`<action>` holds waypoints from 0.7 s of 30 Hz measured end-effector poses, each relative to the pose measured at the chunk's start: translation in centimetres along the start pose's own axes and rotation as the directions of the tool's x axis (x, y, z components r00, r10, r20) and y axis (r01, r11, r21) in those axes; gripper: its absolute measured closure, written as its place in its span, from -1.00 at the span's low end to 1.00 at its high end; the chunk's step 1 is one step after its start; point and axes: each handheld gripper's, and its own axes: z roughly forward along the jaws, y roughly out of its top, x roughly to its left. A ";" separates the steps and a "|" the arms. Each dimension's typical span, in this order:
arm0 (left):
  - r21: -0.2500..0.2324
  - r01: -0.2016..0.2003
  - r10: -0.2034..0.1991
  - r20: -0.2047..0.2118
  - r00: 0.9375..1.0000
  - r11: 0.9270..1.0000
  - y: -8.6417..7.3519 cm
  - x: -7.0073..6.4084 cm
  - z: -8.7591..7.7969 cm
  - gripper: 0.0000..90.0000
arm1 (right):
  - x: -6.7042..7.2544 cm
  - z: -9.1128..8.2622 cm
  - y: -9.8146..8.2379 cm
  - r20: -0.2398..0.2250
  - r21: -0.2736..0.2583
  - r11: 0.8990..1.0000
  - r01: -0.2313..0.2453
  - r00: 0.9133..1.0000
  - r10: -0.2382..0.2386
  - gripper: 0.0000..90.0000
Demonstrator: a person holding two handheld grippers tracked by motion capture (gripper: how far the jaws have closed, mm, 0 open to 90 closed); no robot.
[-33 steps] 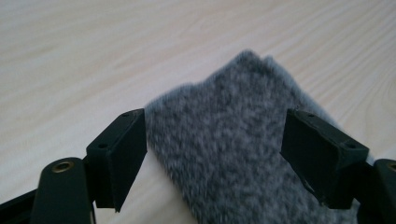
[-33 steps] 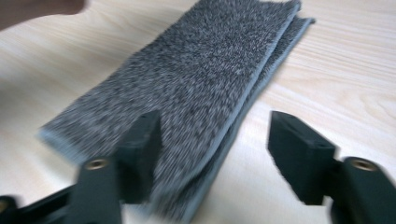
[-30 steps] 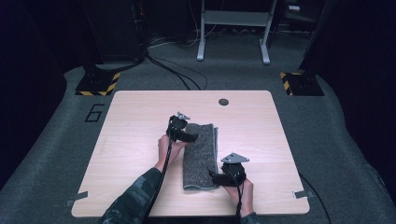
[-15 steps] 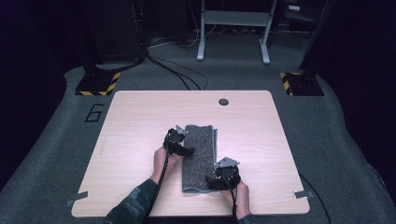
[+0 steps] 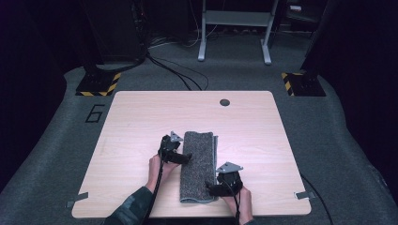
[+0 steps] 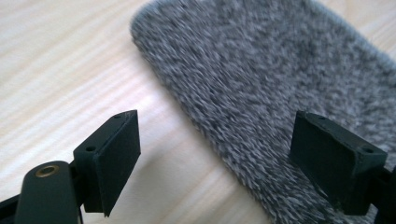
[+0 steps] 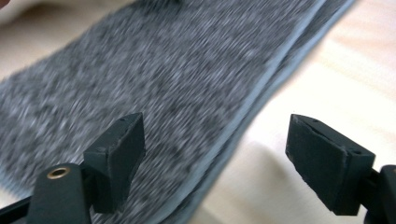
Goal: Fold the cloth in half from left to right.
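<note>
A grey fuzzy towel lies folded into a long strip on the wooden table, its layered hem on the right side. My left gripper is at the strip's left edge, about midway along it. In the left gripper view the towel lies under the open jaws of the left gripper, one pad over bare wood and one over the pile. My right gripper sits at the near right corner. In the right gripper view the right gripper stands open, straddling the towel's stacked hem without pinching it.
A dark round grommet is set in the table near its far edge. Behind the table stand a metal frame, striped yellow-black bases and floor cables. Bare wood lies left and right of the towel.
My left gripper has come off the towel's far left corner and moved toward the near edge, along the strip's left side. The right gripper has stayed almost still.
</note>
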 end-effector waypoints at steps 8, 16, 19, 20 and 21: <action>-0.035 0.095 -0.095 0.007 0.995 0.995 1.3 2.6 -0.2 -0.64 | -3.3 0.7 3.9 0.015 -0.022 1.000 -0.017 1.000 0.017 -0.55; -0.050 0.130 -0.131 -0.007 0.991 0.990 2.5 3.9 0.5 -0.62 | -6.5 2.9 7.3 0.029 -0.015 0.998 -0.060 0.998 0.060 -0.51; -0.039 0.153 -0.153 0.002 0.988 0.987 2.9 4.4 1.2 -0.62 | -7.0 3.5 8.0 0.039 -0.013 0.997 -0.079 0.996 0.079 -0.50; -0.042 0.147 -0.148 -0.006 0.989 0.988 3.2 4.5 1.5 -0.62 | -7.6 4.1 8.5 0.040 -0.006 0.997 -0.082 0.996 0.082 -0.47; -0.042 0.147 -0.148 -0.006 0.989 0.988 3.2 4.5 1.5 -0.61 | -7.6 4.1 8.5 0.040 -0.006 0.997 -0.082 0.996 0.082 -0.47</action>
